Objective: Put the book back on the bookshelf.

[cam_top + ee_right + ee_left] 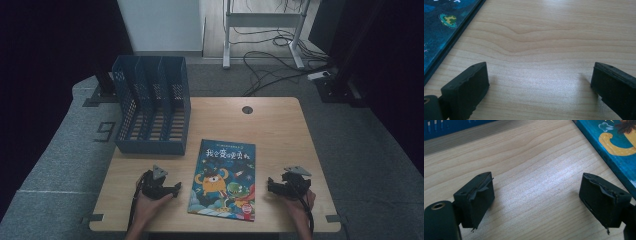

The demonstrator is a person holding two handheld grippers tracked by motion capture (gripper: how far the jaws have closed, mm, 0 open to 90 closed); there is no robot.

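Resting wide open and empty, the left gripper and right gripper are flanking the book between them — probably about to lift it toward the file rack.

Your right hand-held gripper has its two black jaws spread wide apart, with bare wood-grain desk between them. A dark blue picture book lies flat at the upper left, its edge near the left jaw.

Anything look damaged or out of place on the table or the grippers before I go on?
The left gripper has frayed, peeling pads on both jaws. The book lies flat, slightly askew; the file rack stands upright.
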